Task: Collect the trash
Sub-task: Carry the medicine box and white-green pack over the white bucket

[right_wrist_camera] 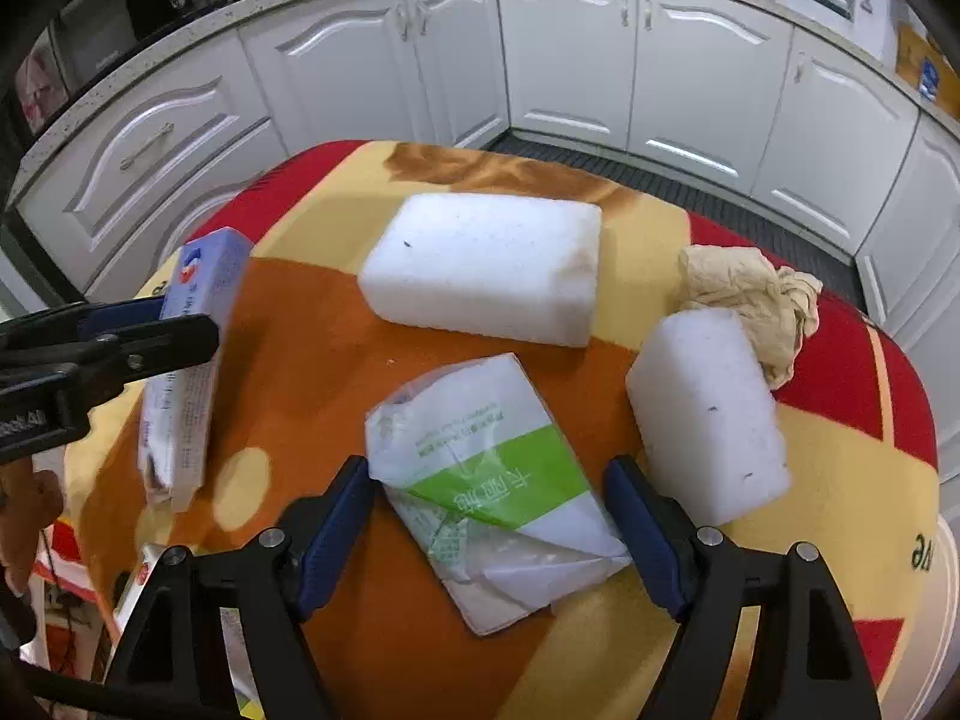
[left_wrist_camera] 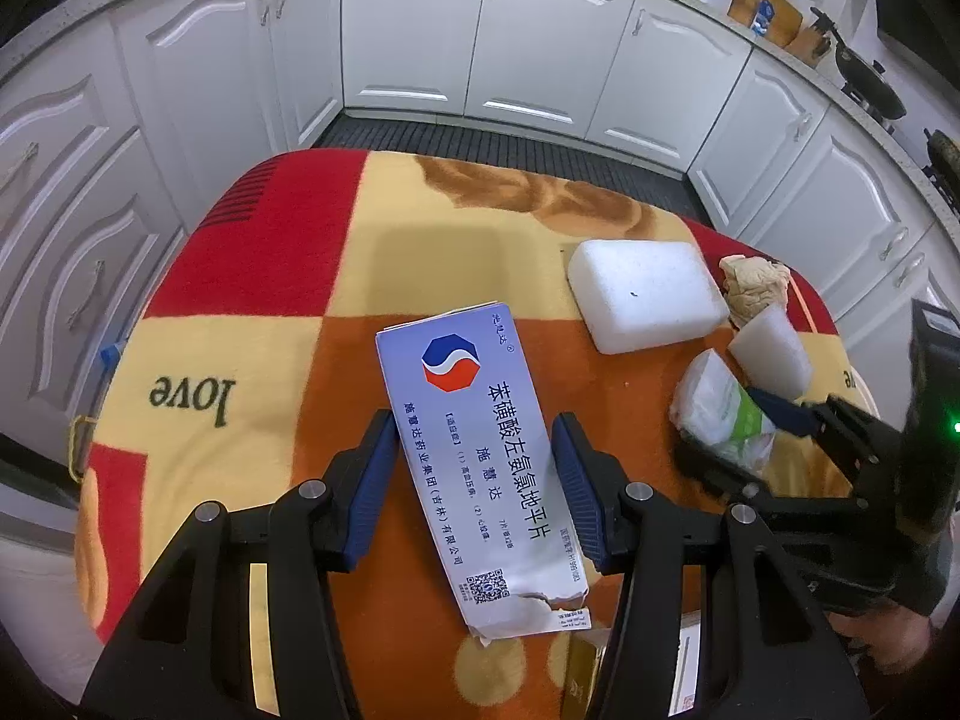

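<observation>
Right claw (right_wrist_camera: 489, 531) was spread wide, gripping nothing; your plastic packet (right_wrist_camera: 489, 489) lay between its fingers, long axis pointing away.

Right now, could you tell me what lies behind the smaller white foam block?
A crumpled beige paper wad sits behind the smaller foam block, partly hidden by it; its lower part cannot be seen.

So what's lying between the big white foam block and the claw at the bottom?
In the right wrist view, only the green-and-white packet lies between the foam block and the right claw.
</observation>
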Available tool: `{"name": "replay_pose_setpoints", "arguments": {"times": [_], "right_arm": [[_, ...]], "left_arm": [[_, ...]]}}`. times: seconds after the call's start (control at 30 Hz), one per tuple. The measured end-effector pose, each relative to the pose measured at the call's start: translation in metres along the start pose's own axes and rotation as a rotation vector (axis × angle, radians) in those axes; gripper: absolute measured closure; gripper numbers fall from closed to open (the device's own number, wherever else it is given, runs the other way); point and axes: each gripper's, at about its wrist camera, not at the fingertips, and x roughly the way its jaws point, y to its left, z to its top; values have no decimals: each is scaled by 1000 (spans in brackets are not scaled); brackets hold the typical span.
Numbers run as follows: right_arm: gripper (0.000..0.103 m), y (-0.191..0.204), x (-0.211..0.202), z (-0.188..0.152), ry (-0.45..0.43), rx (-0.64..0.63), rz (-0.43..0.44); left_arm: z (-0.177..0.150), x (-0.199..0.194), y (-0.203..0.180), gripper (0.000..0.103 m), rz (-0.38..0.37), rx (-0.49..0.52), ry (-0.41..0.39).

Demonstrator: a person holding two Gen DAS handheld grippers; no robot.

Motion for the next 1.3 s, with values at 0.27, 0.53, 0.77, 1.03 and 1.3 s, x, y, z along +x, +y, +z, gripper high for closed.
{"name": "replay_pose_setpoints", "arguments": {"times": [0.27, 0.53, 0.77, 1.03, 1.3], "right_arm": [[50, -4, -58, -17, -102, 68, 36], [50, -16, -105, -43, -179, 166, 14], [50, -43, -130, -70, -190, 233, -55], [50, -82, -162, -99, -217, 317, -119], [50, -120, -186, -129, -225, 402, -193]], "left_arm": [[6, -27, -17, 52, -33, 29, -55], [3, -53, -61, 52, -83, 114, -82], [-6, -64, -115, 52, -146, 198, -85], [-20, -64, -182, 52, -214, 300, -70], [-32, -55, -240, 53, -253, 380, -50]]}}
